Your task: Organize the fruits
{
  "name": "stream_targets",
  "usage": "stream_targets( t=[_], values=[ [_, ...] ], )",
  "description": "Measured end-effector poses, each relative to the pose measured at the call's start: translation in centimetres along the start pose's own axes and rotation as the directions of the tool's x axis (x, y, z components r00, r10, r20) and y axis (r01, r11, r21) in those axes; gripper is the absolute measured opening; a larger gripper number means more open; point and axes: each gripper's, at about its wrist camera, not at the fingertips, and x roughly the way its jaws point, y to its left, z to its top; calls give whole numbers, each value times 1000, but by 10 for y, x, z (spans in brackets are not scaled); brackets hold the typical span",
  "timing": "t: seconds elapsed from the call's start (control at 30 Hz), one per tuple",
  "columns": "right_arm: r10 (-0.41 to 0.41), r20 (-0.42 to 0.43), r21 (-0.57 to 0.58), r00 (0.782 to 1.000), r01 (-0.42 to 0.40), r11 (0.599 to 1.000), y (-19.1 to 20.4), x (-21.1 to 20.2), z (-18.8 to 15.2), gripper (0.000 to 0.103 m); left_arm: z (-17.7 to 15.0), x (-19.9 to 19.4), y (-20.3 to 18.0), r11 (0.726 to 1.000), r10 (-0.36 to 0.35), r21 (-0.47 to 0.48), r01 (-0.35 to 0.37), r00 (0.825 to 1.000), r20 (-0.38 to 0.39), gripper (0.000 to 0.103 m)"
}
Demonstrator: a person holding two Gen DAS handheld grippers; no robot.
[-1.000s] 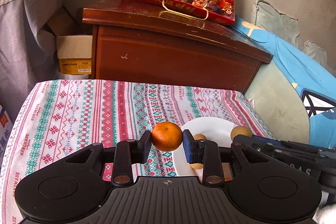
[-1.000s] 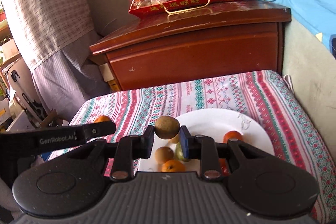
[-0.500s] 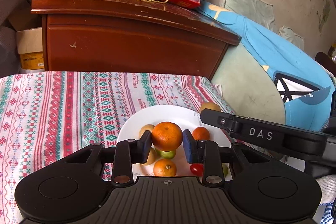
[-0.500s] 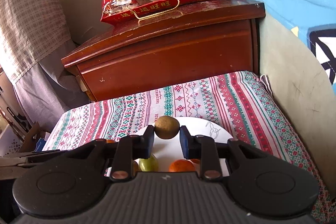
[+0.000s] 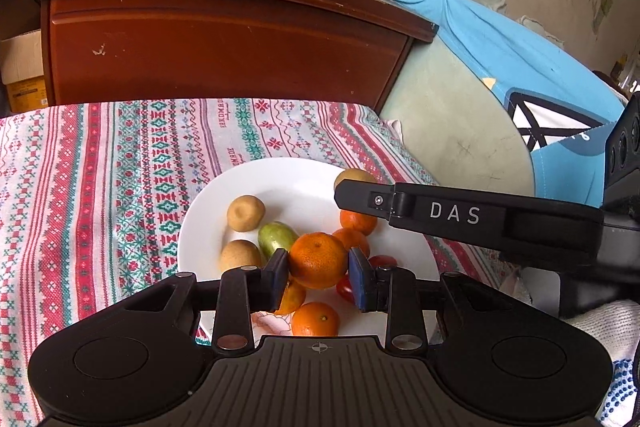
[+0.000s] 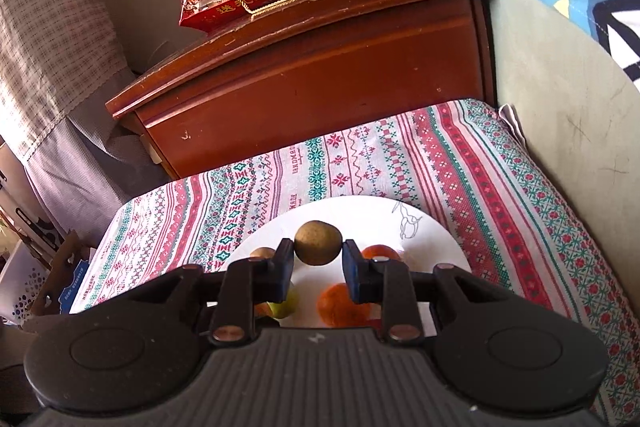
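Fruit is going onto the white plate (image 5: 208,211), which sits on the patterned cloth (image 5: 100,167) in front of a dark wooden cabinet (image 5: 224,39), and both tools arrive loaded. The left gripper (image 5: 318,267) is clamped narrowly on a mandarin (image 5: 318,259), held above the near side of the plate over a small heap of other mandarins, two red tomatoes (image 5: 380,261), a green fruit (image 5: 276,237) and a couple of brown round fruits (image 5: 245,213). The right gripper (image 6: 318,259) pinches a small brown fruit (image 6: 318,242) above the far, barer half of the same plate (image 6: 436,231); its long black finger reaches across the left view just over the pile. To finish the step well, I would judge that each piece should be lowered until it nearly rests before the pads let go, since round fruit released from a height is likely to roll off the shallow rim. The mandarin wants a spot beside its fellows, not on top of the tomatoes, which could bruise. The brown fruit has open porcelain below it and probably belongs beside the other brown ones. With both tools crowding one plate, placing one piece at a time should keep the fingers from knocking together.
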Motion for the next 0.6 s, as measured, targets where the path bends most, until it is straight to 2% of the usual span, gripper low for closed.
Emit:
stream_targets(
  t=[0.23,0.3,0.43,0.6],
  values=[
    [-1,3,14,1000,1,1000,-1,1,0,29,-1,-1,0,1000,16,0,-16,1000,2,33],
    [-2,8,17,1000,2,1000,-1,0,1,30,0,-2,-2,1000,29,0,-29,1000,9,48],
    [-5,15,22,1000,5,1000,-1,-4,3,30,2,-5,-3,1000,30,2,-31,999,13,48],
    [-24,22,21,999,24,1000,5,-13,4,38,4,-11,-5,998,56,0,-56,998,-4,61]
  ],
)
